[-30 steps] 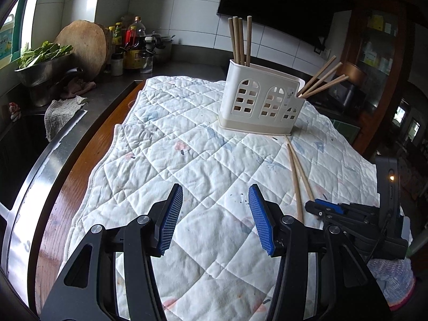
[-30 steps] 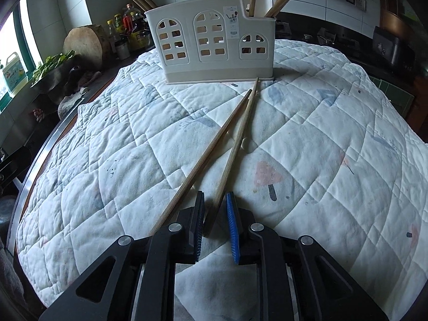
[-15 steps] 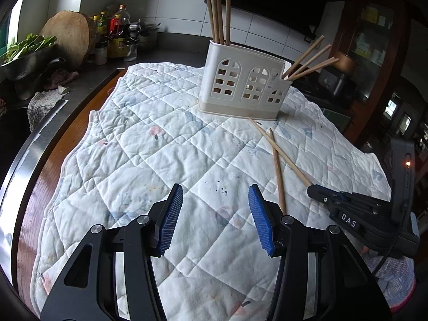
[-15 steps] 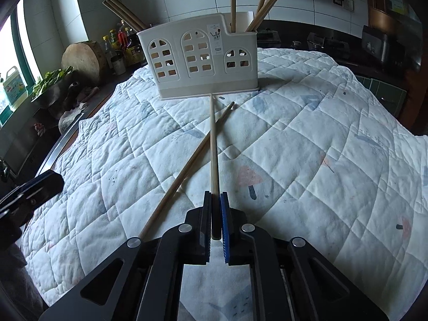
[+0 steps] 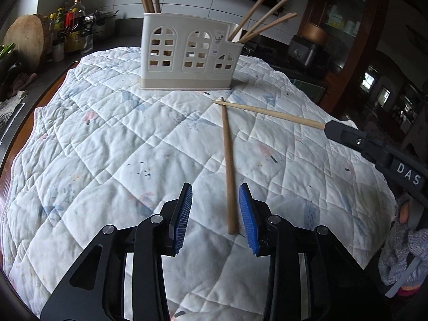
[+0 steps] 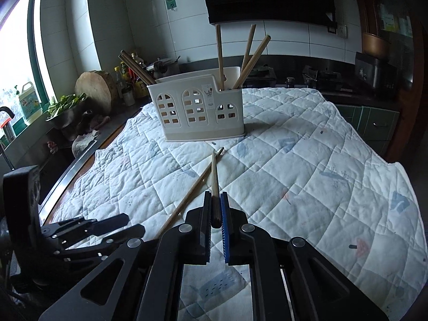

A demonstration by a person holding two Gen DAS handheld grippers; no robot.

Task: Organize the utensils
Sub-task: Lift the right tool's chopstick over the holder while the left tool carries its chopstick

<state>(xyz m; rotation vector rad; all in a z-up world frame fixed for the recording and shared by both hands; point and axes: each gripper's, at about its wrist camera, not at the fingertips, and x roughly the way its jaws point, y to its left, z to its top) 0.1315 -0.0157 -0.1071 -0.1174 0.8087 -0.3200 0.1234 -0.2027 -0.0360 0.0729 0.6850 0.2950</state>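
Note:
A cream utensil holder [image 5: 187, 53] [image 6: 198, 112] stands upright on the white quilt [image 5: 107, 147] [image 6: 321, 174], with several wooden chopsticks in its end compartments. One loose chopstick [image 5: 226, 160] [image 6: 192, 192] lies on the quilt. Its near end sits between the jaws of my left gripper [image 5: 215, 214] [image 6: 131, 224], close to the right pad. Those jaws are closing and the pads do not press on it. My right gripper [image 6: 215, 208] [image 5: 347, 133] is shut on a second chopstick [image 6: 214, 176] [image 5: 267, 112], held above the quilt. Its far tip crosses over the lying one near the holder.
Along the counter at the left are a round wooden board [image 6: 93, 91], bottles [image 5: 69, 29], a metal bowl of greens [image 6: 64, 112] and a sink edge [image 6: 16, 144]. A stove [image 6: 321, 80] and a dark cooker [image 6: 374, 77] stand behind the quilt.
My left gripper moved forward and right to straddle the lying chopstick, and its jaws narrowed. My right gripper shut on the other chopstick and lifted it off the quilt.

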